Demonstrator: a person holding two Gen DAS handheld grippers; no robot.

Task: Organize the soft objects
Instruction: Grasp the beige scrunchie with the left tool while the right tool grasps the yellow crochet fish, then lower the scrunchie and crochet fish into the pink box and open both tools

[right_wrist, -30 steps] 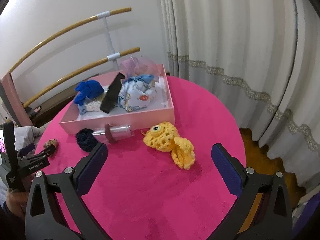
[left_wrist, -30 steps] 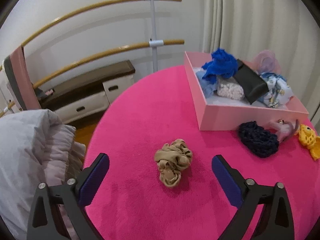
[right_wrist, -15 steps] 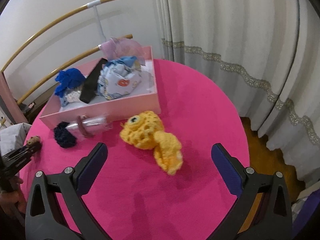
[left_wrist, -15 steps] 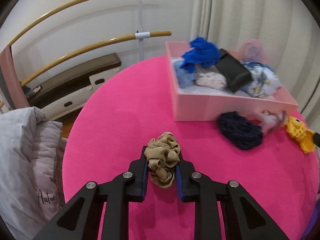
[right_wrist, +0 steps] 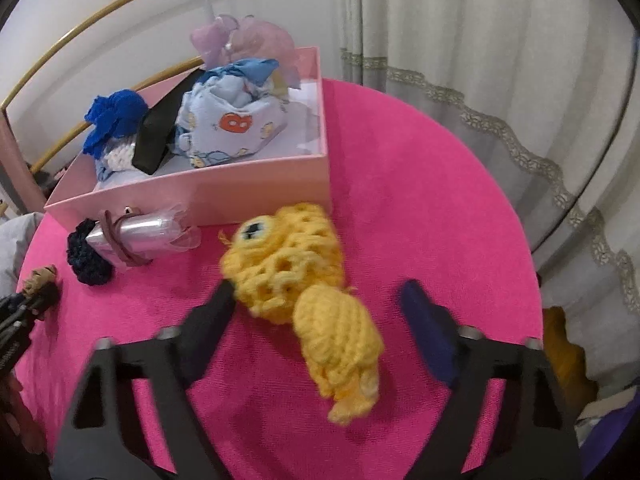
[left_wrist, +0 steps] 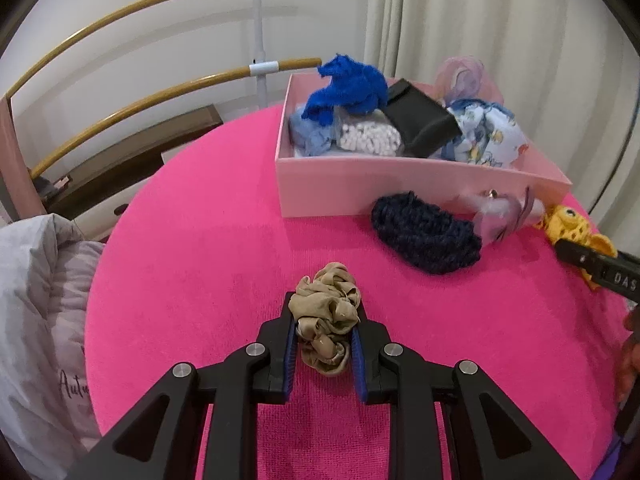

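**Scrunchie clamped, fish between open fingers**

My left gripper (left_wrist: 323,338) pinches the tan scrunchie (left_wrist: 326,316) on the pink table (left_wrist: 200,264). My right gripper (right_wrist: 320,304) gapes around the yellow fish (right_wrist: 296,276). Beyond, the pink box (right_wrist: 192,196) holds blue yarn (left_wrist: 348,90), a black pouch (left_wrist: 420,120) and printed cloth (right_wrist: 228,124).

Left wrist cam: low, close over pink table (left_wrist: 208,248), facing pink box (left_wrist: 400,184). Right wrist cam: same box (right_wrist: 248,184) (opposite corner), closer.

Black angular left gripper (left_wrist: 323,334), blue pads (left_wrist: 291,356), silver screws.
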